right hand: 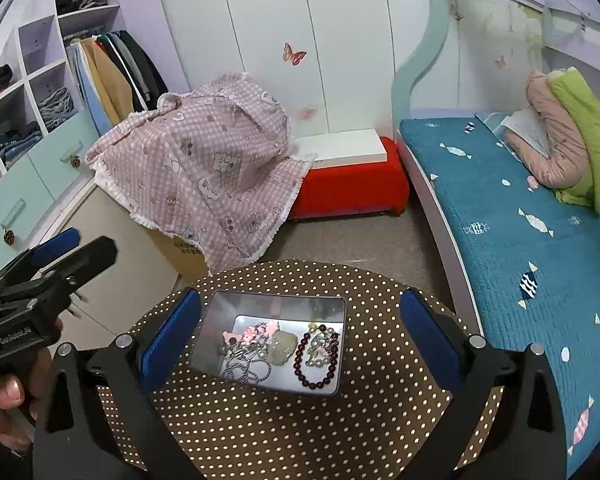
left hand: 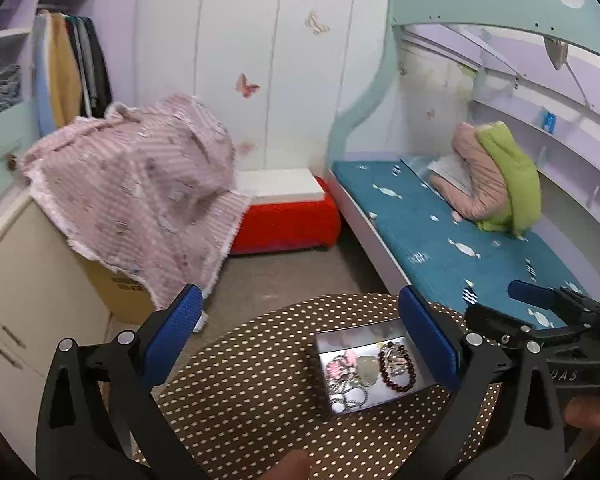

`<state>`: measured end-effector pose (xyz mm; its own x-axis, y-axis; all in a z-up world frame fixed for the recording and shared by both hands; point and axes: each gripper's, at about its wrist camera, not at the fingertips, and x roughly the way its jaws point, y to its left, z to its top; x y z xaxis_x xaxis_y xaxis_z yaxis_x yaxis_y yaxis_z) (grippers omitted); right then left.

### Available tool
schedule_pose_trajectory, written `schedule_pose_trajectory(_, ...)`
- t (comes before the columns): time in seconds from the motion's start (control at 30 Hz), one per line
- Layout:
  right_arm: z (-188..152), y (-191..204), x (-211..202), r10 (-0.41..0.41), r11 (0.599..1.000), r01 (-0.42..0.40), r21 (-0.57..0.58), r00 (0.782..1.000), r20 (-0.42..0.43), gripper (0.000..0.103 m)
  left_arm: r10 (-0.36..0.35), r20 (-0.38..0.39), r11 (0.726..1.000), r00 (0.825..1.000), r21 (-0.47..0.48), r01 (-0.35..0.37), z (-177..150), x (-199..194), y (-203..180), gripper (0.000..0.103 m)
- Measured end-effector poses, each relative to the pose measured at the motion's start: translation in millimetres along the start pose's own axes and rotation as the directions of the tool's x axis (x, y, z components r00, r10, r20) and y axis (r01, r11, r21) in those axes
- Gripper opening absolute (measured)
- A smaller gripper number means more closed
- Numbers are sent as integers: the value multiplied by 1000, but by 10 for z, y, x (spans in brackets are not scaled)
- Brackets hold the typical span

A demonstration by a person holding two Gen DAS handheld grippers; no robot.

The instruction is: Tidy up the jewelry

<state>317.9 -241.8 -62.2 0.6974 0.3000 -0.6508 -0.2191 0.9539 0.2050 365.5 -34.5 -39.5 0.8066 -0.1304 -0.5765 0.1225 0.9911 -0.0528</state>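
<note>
Item: metal tin (right hand: 236,312) on polka-dot counter (right hand: 260,432), holding dark bead bracelet (right hand: 314,356), jade pendant (right hand: 282,346), tangled chains (right hand: 244,364); light, limp, likely slippery, best pinched at strand; left gripper (left hand: 300,336) and right gripper (right hand: 300,336) fingers apart, empty

The tin (right hand: 236,312) sits mid-table (right hand: 260,432), open from above, bare dotted cloth on every side. Its walls ring the jewelry (right hand: 280,350). The left gripper (right hand: 56,252) hovers off the table's left edge, the bed (right hand: 520,208) flanks the right.
</note>
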Motion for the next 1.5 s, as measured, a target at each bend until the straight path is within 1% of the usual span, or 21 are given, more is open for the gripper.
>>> schedule_pose_trajectory(0.17, -69, 107, -278, -8, 1000, 8, 13, 999, 50, 96, 36, 60, 999, 998, 11, -37, -64, -412, 23, 98)
schedule_pose_trajectory(0.33, -229, 277, -722, -38, 999, 36, 12, 991, 125, 96, 63, 137, 998, 989, 20, -66, -217, -938, 2, 98)
schedule_pose_trajectory(0.5, -558, 380, -1178, -98, 995, 94, 29, 978, 183, 96, 65, 184, 997, 981, 24, -71, -486, -1419, -59, 98)
schedule_pose_trajectory(0.67, -820, 492, -1538, -155, 988, 155, 18, 965, 212, 96, 93, 204, 996, 975, -14, -92, -794, -1843, -68, 98)
schedule_pose_trajectory(0.77, -967, 589, -1760, -172, 984, 178, -2, 955, 242, 96, 133, 224, 991, 965, -33, -129, -934, -2091, -70, 98)
schedule_pose_trajectory(0.87, -1174, 641, -1998, -193, 980, 199, 4, 942, 276, 96, 170, 251, 985, 953, -50, -162, -1064, -2361, -82, 98)
schedule_pose_trajectory(1.0, -1344, 693, -2138, -222, 973, 230, 11, 928, 298, 96, 199, 283, 980, 938, -53, -192, -1225, -2673, -151, 98)
schedule_pose_trajectory(1.07, -1436, 726, -2211, -232, 971, 240, 13, 920, 316, 96, 210, 295, 978, 932, -56, -202, -1288, -2771, -177, 98)
schedule_pose_trajectory(1.2, -1602, 833, -2352, -251, 964, 266, 4, 904, 347, 96, 209, 313, 978, 927, -42, -206, -1465, -2941, -255, 98)
schedule_pose_trajectory(1.3, -1755, 924, -2461, -266, 959, 284, 4, 892, 365, 96, 208, 335, 977, 919, -28, -211, -1602, -3092, -325, 98)
schedule_pose_trajectory(1.5, -1966, 1005, -2608, -299, 951, 307, 39, 876, 379, 96, 135, 358, 987, 924, 33, -157, -1804, -3365, -532, 98)
